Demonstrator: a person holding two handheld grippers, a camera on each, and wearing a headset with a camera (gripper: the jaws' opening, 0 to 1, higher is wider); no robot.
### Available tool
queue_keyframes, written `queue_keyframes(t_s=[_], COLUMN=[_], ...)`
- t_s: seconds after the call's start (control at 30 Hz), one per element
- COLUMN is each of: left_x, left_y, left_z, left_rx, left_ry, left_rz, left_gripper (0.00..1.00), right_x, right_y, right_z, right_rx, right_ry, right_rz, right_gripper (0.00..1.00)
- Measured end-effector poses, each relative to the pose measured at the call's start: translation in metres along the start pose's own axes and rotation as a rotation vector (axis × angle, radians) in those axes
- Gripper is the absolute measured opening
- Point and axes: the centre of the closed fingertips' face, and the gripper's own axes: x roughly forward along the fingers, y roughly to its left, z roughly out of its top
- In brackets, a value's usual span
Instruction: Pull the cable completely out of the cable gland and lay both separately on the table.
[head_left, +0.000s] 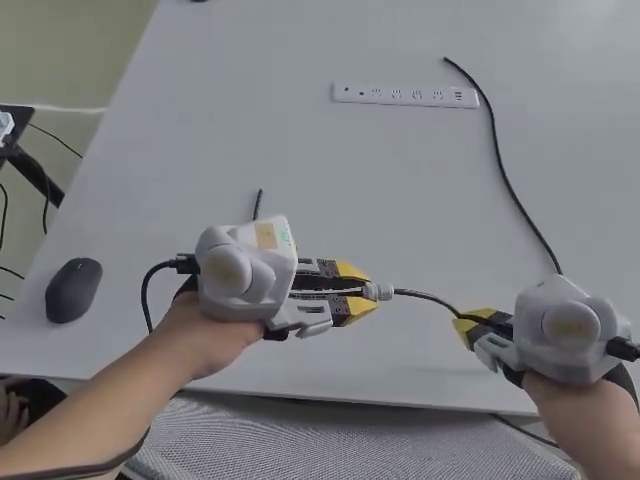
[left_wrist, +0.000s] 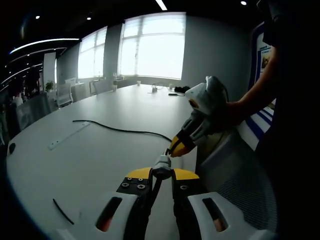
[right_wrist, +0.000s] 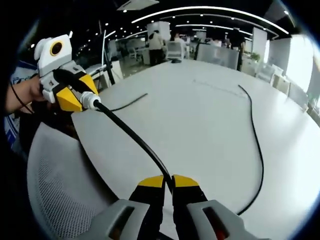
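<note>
My left gripper (head_left: 360, 290) is shut on a small white cable gland (head_left: 378, 292) above the table's near edge. A black cable (head_left: 425, 297) runs out of the gland to the right. My right gripper (head_left: 468, 326) is shut on that cable a short way along. In the left gripper view the gland (left_wrist: 161, 165) sits between the yellow tips, with the right gripper (left_wrist: 179, 146) just beyond it. In the right gripper view the cable (right_wrist: 132, 137) stretches from my tips (right_wrist: 167, 181) up to the gland (right_wrist: 90, 101) in the left gripper (right_wrist: 75, 97).
A white power strip (head_left: 405, 95) lies far across the white table (head_left: 300, 150), with its black cord (head_left: 510, 185) curving toward the right gripper. A short black cable piece (head_left: 257, 203) lies behind the left gripper. A dark mouse (head_left: 72, 288) rests at the left edge.
</note>
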Motion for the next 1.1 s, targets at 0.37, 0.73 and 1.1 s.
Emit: queue_keyframes(t_s=[0.37,0.73,1.1], left_x=[-0.003,-0.001,0.001], left_y=[0.005,0.006,0.003], left_z=[0.001,0.000,-0.003], left_rx=[-0.002,-0.004,-0.001], left_ry=[-0.001,0.005,0.026], left_rz=[0.010,-0.001,-0.024], left_gripper=[0.15,0.15,0.15], right_x=[-0.007,-0.020,-0.020], right_y=[0.002,0.016,0.061], right_z=[0.004,0.024,0.064], right_rx=[-0.057,-0.189,-0.440], right_ry=[-0.033,-0.081,-0.130], right_rz=[-0.002,-0.002,0.052], right_gripper=[0.01,0.05,0.15])
